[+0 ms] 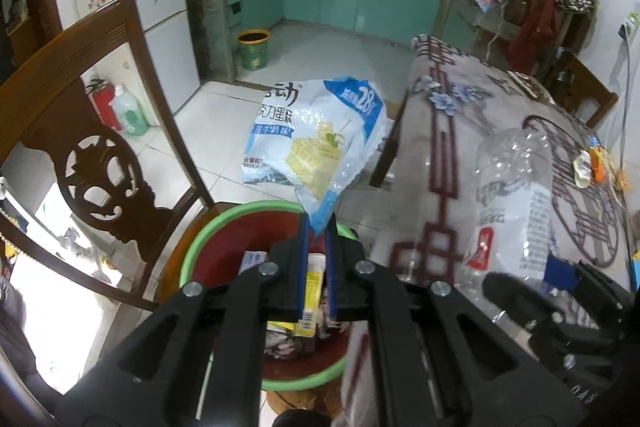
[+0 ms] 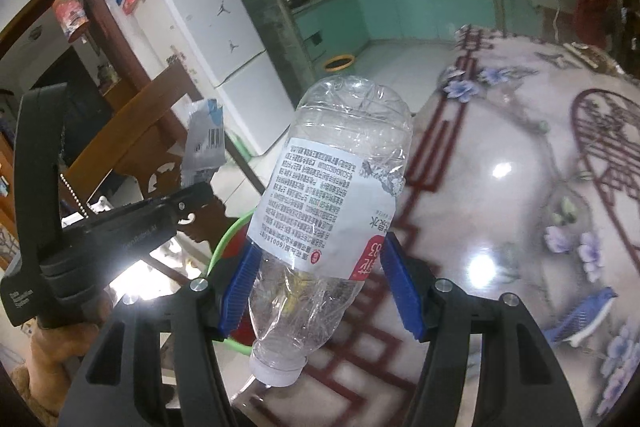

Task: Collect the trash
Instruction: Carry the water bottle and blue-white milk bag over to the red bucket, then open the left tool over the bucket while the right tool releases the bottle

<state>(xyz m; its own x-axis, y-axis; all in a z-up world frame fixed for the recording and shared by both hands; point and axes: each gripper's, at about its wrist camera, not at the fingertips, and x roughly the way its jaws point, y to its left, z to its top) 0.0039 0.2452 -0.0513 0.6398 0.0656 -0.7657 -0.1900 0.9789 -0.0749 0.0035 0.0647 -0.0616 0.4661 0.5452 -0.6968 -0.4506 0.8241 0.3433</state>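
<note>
Bottle [image 2: 332, 211] clamped between right jaws

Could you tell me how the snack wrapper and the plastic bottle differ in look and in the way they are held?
The snack wrapper is a flat, crinkled, opaque blue-and-white bag; the plastic bottle is clear, rounded and dented, with a white label. The wrapper is pinched by one corner in the nearly shut left tool; the bottle sits capped end down between the wide-set pads of the right tool. Both look empty and are held up near the green-rimmed bin.
</note>
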